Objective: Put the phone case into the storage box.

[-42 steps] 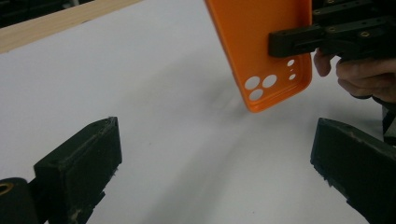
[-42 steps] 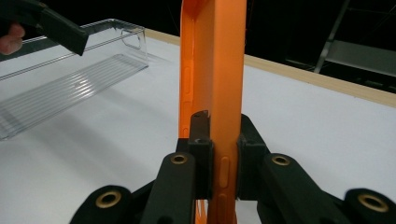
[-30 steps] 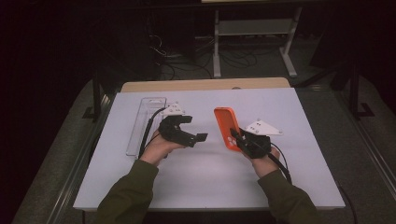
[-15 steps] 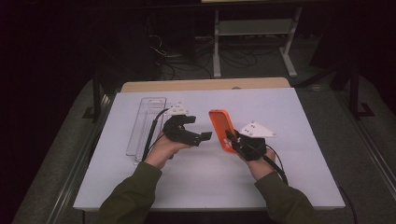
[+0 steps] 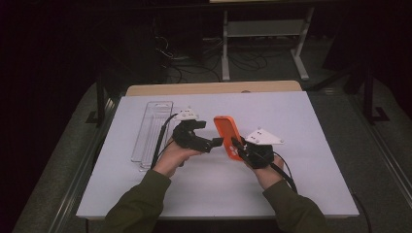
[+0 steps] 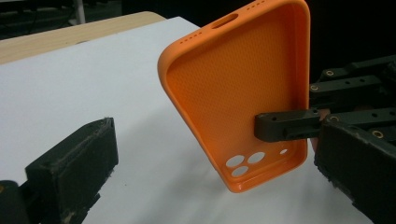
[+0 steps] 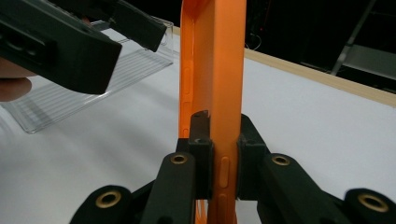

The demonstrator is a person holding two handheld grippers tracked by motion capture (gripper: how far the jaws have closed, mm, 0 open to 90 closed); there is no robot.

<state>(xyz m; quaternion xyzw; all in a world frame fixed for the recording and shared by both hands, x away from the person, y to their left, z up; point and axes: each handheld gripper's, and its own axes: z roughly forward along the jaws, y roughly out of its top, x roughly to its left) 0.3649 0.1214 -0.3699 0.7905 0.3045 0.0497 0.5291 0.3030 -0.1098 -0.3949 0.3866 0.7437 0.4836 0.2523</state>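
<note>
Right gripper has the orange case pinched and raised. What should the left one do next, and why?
Probably ease the left gripper onto the free long edge of the orange phone case. Its jaws stand open beside the case, touching nothing, while the right gripper clamps one side wall, hollow facing left. A second grip would steady it.

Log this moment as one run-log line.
right gripper: shut on orange phone case, held off the table | left gripper: open, beside case | clear tray: on table, left
</note>
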